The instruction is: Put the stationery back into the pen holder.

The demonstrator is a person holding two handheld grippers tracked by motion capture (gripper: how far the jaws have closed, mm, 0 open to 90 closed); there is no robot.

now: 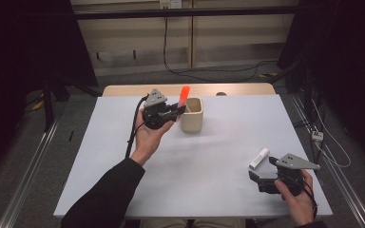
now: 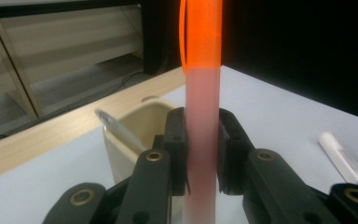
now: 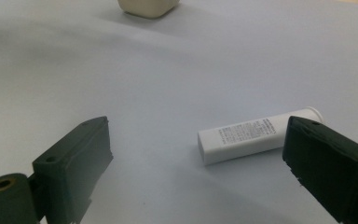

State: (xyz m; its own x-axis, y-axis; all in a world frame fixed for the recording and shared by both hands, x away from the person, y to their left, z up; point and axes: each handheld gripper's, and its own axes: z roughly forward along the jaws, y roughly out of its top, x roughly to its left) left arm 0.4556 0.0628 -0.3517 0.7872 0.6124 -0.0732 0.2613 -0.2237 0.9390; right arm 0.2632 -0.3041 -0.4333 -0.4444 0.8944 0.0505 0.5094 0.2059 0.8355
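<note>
Nearest the high camera, the right gripper (image 1: 266, 176) rests low at the near right corner of the white desk (image 1: 218, 161), held in the person's right hand (image 1: 298, 199), its jaws spread wide with nothing between them. Just beyond them lies a white tube (image 3: 256, 134) flat on the desk, its cap end beside the right-hand jaw in the right gripper view; whether they touch I cannot tell. Far across the bare surface, the left gripper (image 1: 178, 110) is raised in the left hand (image 1: 148, 137), jaws pinching an orange tube (image 2: 203, 112) upright. It stands at the near rim of a beige cup (image 1: 191, 115), where something silvery (image 2: 119, 128) leans inside.
</note>
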